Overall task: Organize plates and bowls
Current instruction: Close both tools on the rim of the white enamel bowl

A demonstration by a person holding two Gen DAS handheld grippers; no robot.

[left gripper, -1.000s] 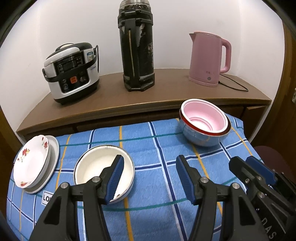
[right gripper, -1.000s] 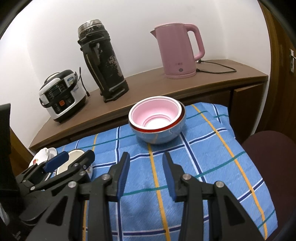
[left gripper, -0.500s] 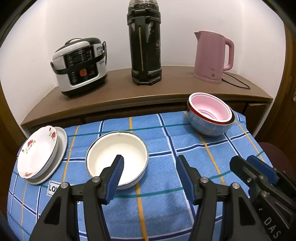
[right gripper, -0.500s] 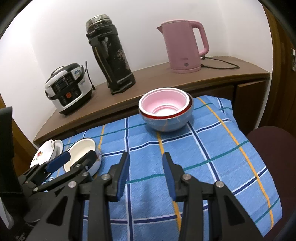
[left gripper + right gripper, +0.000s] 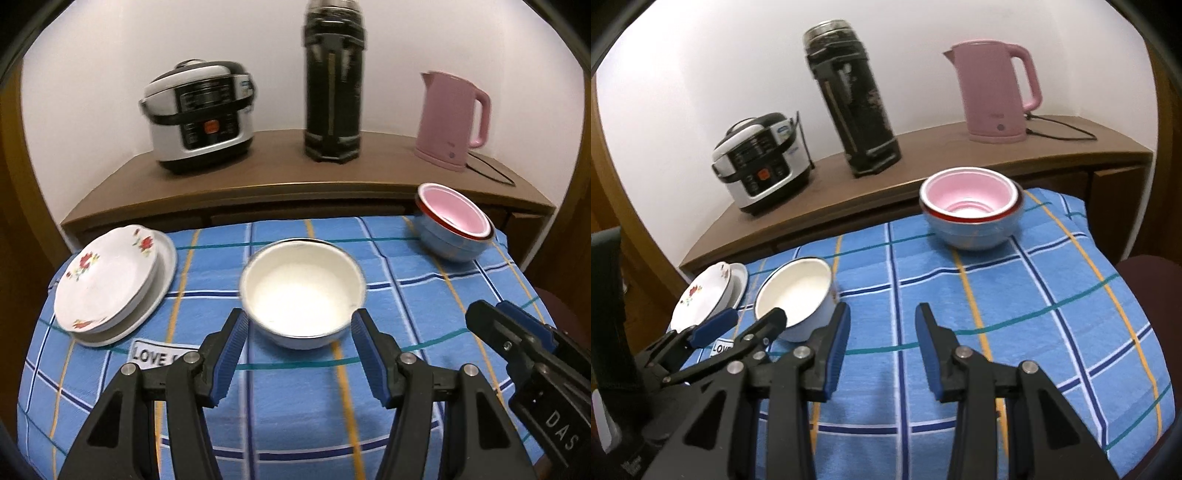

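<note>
Between your left fingers: white enamel bowl (image 5: 303, 291), untouched, jaws apart.
Your left gripper (image 5: 299, 332): empty.
Your right gripper (image 5: 882, 328): apart, empty.
10 o'clock: floral plates (image 5: 107, 277).
2 o'clock: nested pink bowls (image 5: 454, 229).

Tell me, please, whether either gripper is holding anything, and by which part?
Nothing is held. The left gripper is open near the white bowl; the right gripper is open.

plates (image 5: 110, 280) left — bowl (image 5: 301, 291) right
</note>
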